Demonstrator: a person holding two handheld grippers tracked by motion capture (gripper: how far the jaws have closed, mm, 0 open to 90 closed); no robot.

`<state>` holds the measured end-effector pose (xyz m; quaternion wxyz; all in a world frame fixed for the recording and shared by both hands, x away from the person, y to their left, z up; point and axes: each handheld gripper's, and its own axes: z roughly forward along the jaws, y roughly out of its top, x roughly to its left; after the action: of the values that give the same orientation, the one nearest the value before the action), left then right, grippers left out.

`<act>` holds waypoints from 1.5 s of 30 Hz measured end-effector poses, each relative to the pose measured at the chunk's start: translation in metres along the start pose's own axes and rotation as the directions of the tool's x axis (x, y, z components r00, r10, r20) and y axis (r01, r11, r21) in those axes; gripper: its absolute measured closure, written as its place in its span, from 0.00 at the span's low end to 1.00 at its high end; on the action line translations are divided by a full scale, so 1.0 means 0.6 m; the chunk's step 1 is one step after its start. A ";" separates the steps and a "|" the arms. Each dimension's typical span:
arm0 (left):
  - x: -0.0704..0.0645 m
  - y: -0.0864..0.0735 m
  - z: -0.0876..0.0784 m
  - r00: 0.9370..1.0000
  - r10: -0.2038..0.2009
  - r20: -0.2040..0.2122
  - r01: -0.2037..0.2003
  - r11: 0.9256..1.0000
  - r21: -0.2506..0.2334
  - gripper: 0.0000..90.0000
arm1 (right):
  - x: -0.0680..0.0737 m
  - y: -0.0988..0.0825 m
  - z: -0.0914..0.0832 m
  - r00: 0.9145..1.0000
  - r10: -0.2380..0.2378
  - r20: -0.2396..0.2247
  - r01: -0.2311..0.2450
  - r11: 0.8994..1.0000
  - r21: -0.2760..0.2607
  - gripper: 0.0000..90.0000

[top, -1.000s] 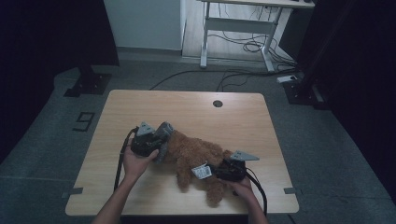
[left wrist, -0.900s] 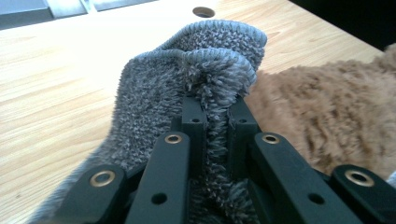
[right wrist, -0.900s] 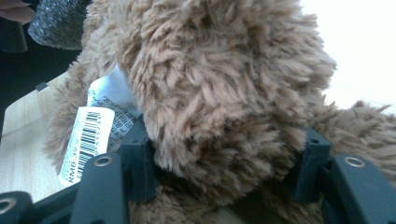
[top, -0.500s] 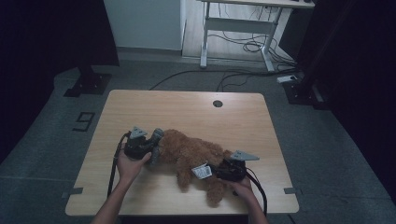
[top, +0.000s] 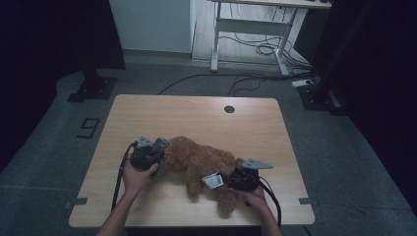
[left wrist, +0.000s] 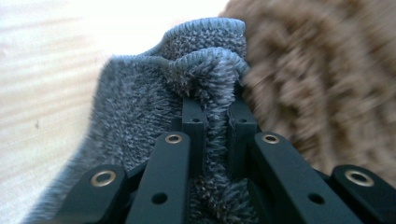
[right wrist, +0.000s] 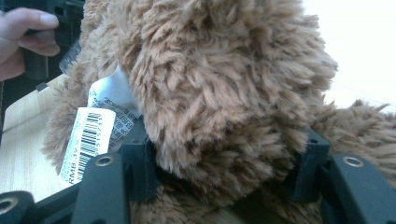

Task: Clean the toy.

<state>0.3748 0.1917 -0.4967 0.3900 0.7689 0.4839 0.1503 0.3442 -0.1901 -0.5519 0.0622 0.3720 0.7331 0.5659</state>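
On the wooden tabletop (top: pixel 196 113), a brown plush toy (top: pixel 204 160) lies on its side. My left claw (left wrist: pixel 212 105) pinches a fold of grey fleece cloth (left wrist: pixel 140 112) at its head, while my right claw (right wrist: pixel 229 158) clamps its rump beside the barcode tag (right wrist: pixel 86 135), pinning it steady.

Dim, shadowy high view; both gripper views bright, washed-out, blurred up close.

Far half of table (top: pixel 196 115) is bare wood w/ room to pass, only a small hole (top: pixel 229 109). Near centre blocked by brown plush toy (top: pixel 206 162); strips of bare wood at both side edges.
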 end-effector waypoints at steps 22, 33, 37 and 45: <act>0.003 0.000 0.015 0.999 -0.040 -0.001 0.040 0.999 0.018 0.90 | -0.011 0.003 0.001 0.999 0.029 -0.014 -0.029 1.000 -0.001 0.46; -0.015 0.021 -0.009 1.000 0.007 -0.015 -0.007 1.000 -0.017 0.90 | -0.014 0.003 0.000 0.999 0.039 -0.015 -0.039 0.999 0.000 0.46; -0.022 0.028 -0.016 0.999 0.033 -0.028 -0.034 0.999 -0.034 0.90 | -0.015 0.003 0.000 0.999 0.041 -0.014 -0.041 0.999 0.003 0.46; -0.036 0.039 -0.027 0.999 0.048 -0.026 -0.050 0.997 -0.061 0.90 | -0.015 0.003 0.000 0.999 0.041 -0.014 -0.041 0.999 0.002 0.46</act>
<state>0.3693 0.1751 -0.4655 0.4035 0.7663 0.4649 0.1840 0.3513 -0.1955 -0.5531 0.0452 0.3833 0.7261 0.5690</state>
